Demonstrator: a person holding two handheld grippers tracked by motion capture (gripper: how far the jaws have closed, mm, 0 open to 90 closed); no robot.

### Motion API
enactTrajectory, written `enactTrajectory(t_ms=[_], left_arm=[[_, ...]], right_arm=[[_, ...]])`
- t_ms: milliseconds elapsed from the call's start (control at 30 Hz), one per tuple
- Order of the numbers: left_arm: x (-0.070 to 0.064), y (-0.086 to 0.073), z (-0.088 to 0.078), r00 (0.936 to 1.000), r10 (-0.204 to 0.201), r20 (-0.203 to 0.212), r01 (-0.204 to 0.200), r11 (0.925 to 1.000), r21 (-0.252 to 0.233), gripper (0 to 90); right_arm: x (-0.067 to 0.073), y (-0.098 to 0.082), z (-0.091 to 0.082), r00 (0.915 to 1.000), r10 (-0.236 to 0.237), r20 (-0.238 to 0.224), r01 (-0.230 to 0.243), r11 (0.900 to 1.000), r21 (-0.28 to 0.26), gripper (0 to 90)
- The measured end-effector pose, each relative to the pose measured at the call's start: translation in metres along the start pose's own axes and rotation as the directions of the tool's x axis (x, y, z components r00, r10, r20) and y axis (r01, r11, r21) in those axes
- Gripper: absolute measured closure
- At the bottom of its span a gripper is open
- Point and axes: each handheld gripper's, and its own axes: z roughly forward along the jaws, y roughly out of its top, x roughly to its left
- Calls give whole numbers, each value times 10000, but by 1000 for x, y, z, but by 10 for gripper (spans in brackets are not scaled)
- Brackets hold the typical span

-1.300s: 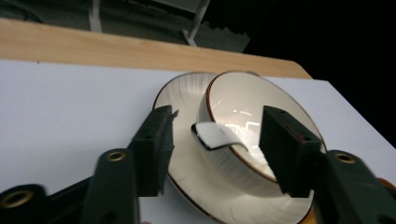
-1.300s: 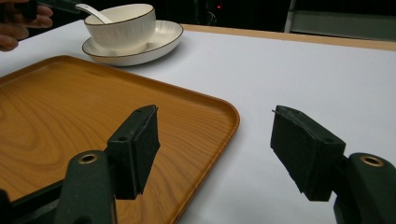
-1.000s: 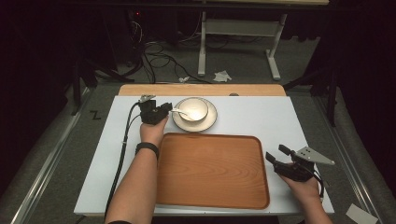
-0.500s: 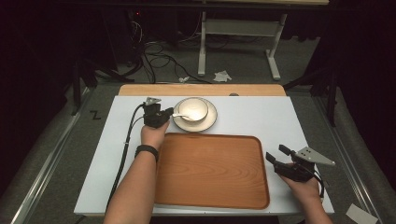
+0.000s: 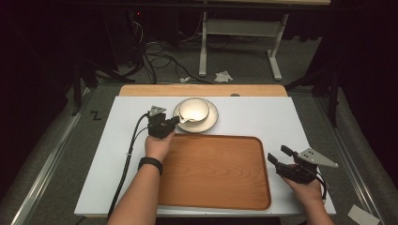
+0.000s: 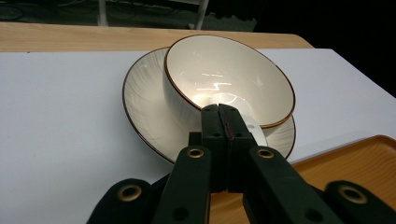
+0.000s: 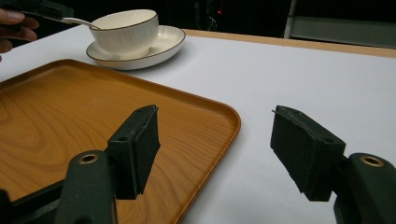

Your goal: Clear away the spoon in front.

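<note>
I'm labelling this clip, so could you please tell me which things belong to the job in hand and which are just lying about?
In the job: spoon, clamped in the left gripper; bowl; plate under it; wooden tray, probably.
Lying about: crumpled paper and cables on the floor; right gripper, idle with jaws open.

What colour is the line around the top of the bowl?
Dark brown, on the cream bowl; the left gripper view shows it best.
</note>
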Motion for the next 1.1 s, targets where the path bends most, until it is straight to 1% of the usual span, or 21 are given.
enactTrajectory(t_ms=[33,100,133,233,300,333,367,400,467,533,600,667,700,800,867,933,967,1000,1033,1067,1100], left_arm=[[-4,-1,-2,9999,150,35,-150,9999,40,894],[-11,-5,-5,9996,228,146,-227,9997,-26,885],[-13,-6,-7,9995,205,225,-203,9998,-64,876],[-21,-11,-12,9994,251,235,-248,9996,-111,833],[-23,-15,-14,9994,101,330,-97,9998,-147,799],[-24,-16,-15,9994,70,353,-66,9999,-121,723],[-26,-17,-17,9995,38,327,-34,9999,-132,723],[-27,-18,-19,9994,-14,352,19,9999,-144,691],[-29,-19,-22,9996,2,297,3,9999,-161,613],[-31,-20,-26,9999,49,164,-44,9996,-268,553],[-31,-21,-31,9999,-24,134,28,9995,-320,482],[-32,-21,-35,9999,138,25,-137,9994,-327,391],[-32,-21,-36,9999,168,12,-167,9993,-347,372],[-31,-19,-42,10000,29,16,-28,9990,-456,333],[-32,-19,-44,10000,18,34,-16,9988,-493,324],[-34,-19,-46,9998,44,193,-36,9991,-417,313],[-35,-20,-47,9997,6,251,6,9990,-455,313],[-36,-21,-47,9995,-68,296,82,9988,-482,308],[-37,-22,-48,9993,-112,363,130,9988,-473,304],[-37,-22,-47,9985,-215,497,237,9988,-428,304],[-37,-23,-46,9977,-327,593,351,9986,-394,304]], right_arm=[[0,0,0,10000,5,-2,-5,10000,-1,337],[0,0,0,10000,-8,-8,8,10000,1,336],[0,0,0,10000,-17,-6,17,10000,-13,337],[1,0,-1,10000,8,14,-8,10000,-27,337],[1,1,-2,10000,6,17,-6,10000,-72,336],[2,1,-3,10000,-2,27,2,9999,-112,336],[2,1,-3,10000,-2,27,2,9999,-112,336],[2,1,-3,10000,-30,16,30,9999,-128,336],[2,1,-4,10000,-18,17,19,9999,-131,335],[1,0,-3,10000,-37,27,38,9999,-102,333],[1,0,-2,10000,-34,7,34,10000,-78,331],[1,0,-1,10000,5,60,-5,10000,-42,330],[1,0,-1,10000,8,63,-7,10000,-40,328],[1,0,0,10000,31,45,-31,10000,-48,320],[0,1,1,10000,30,57,-30,10000,-71,309],[0,1,2,10000,55,41,-55,9999,-95,288],[0,1,2,10000,36,34,-35,9999,-111,280],[0,1,2,10000,15,27,-14,9999,-115,267],[1,2,2,10000,1,-18,-2,9999,-154,226],[1,2,2,10000,1,-18,-2,9999,-154,226],[1,2,1,10000,-31,-24,31,9998,-172,194]])
